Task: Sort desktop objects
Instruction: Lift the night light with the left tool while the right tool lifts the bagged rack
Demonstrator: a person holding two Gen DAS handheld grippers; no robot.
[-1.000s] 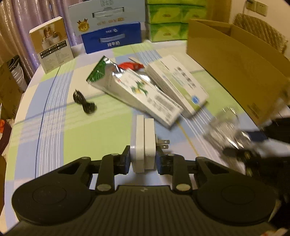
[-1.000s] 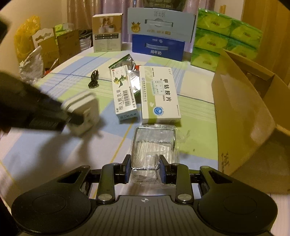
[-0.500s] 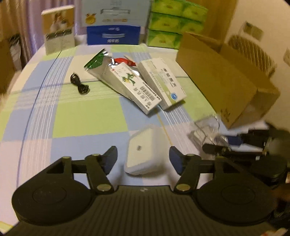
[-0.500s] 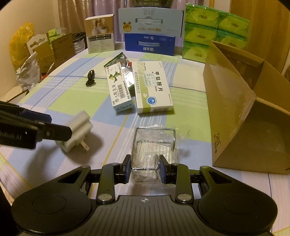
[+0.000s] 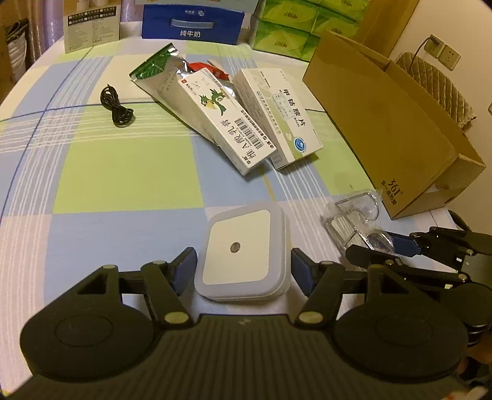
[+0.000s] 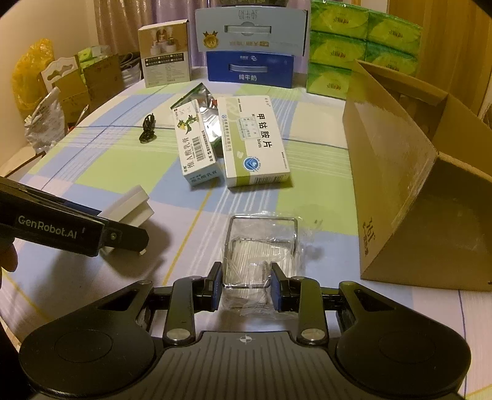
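- Left gripper (image 5: 243, 267) spread apart around the flat white square plug-in night light (image 5: 243, 258), lower centre — not gripping; closing off-centre may skid it.
- Right gripper (image 6: 246, 284) clamped on the crinkly clear-wrapped wire rack (image 6: 261, 246), lower centre — slick film could slip before the brown cardboard box (image 6: 399, 172), right.

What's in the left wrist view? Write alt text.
The open left gripper straddles a white plug-in night light lying on a checked tablecloth. Beyond lie two medicine boxes, a black cable and a cardboard box.

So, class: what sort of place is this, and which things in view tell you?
Most likely a room in a home: a table under a checked tablecloth, stacked green tissue packs and milk cartons by a curtain, and a wall socket.
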